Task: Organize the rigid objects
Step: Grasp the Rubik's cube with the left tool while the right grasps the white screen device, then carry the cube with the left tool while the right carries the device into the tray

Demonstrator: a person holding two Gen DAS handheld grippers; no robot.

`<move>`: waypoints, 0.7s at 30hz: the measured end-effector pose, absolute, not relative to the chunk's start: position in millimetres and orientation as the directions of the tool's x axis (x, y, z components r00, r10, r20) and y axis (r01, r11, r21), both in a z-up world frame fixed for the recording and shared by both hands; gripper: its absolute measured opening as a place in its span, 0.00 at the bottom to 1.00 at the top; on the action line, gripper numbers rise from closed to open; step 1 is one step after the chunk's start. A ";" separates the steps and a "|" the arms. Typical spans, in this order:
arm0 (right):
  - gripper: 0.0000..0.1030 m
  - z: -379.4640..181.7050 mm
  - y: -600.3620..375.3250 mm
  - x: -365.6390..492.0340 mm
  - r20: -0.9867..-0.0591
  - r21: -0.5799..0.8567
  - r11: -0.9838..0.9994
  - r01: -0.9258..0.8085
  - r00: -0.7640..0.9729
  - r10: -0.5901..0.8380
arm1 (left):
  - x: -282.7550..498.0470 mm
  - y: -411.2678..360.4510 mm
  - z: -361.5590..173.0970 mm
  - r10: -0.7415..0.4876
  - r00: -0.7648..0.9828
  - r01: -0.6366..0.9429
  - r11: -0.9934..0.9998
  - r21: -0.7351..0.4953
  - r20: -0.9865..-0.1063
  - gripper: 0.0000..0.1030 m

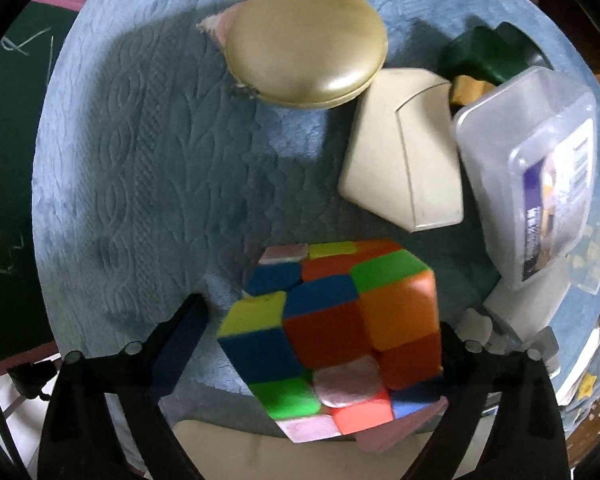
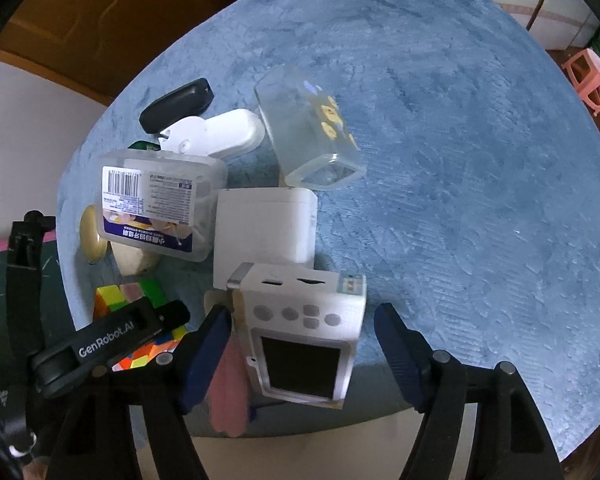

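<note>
Scrambled multicoloured puzzle cube (image 1: 328, 332)

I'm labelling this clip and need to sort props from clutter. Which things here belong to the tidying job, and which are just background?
In the job:
- puzzle cube, between the left gripper fingers
- white handheld device, between the right gripper fingers
- gold round case
- labelled clear box
- clear cup

Lying about:
- pink stool
- blue cloth
</note>
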State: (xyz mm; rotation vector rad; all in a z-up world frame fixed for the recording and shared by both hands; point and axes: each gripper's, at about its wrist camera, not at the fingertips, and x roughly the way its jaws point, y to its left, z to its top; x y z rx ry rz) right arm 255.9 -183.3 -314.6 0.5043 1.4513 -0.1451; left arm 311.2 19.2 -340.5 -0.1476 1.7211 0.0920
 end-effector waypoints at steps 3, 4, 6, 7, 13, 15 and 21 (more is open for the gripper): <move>0.58 -319.2 -179.5 258.2 -0.970 0.240 0.887 0.395 0.117 0.211 | 306.5 8.0 -326.6 -0.031 -0.106 -0.109 0.994 -0.020 -0.994 0.61; 0.58 -318.8 -179.9 258.0 -0.970 0.242 0.886 0.396 0.120 0.211 | 305.9 5.9 -322.0 -0.020 -0.090 -0.089 0.996 -0.012 -0.996 0.61; 0.58 -319.1 -179.7 258.2 -0.970 0.241 0.884 0.401 0.122 0.209 | 304.9 6.5 -319.8 -0.030 -0.081 -0.075 0.997 -0.024 -0.996 0.61; 0.57 -318.2 -181.0 257.5 -0.970 0.242 0.882 0.404 0.125 0.209 | 304.2 7.9 -320.1 -0.037 -0.080 -0.078 0.996 -0.031 -0.996 0.61; 0.57 -306.5 -186.5 246.1 -0.966 0.253 0.882 0.396 0.157 0.207 | 284.5 25.7 -290.1 -0.077 -0.028 -0.060 0.995 -0.075 -0.997 0.61; 0.57 -300.2 -189.5 240.5 -0.962 0.267 0.879 0.395 0.170 0.216 | 280.0 27.4 -271.7 -0.088 -0.001 -0.047 0.995 -0.088 -0.996 0.61; 0.57 -262.8 -199.0 222.4 -0.944 0.304 0.879 0.367 0.241 0.225 | 254.7 38.2 -216.1 -0.151 0.074 -0.003 0.988 -0.151 -0.986 0.61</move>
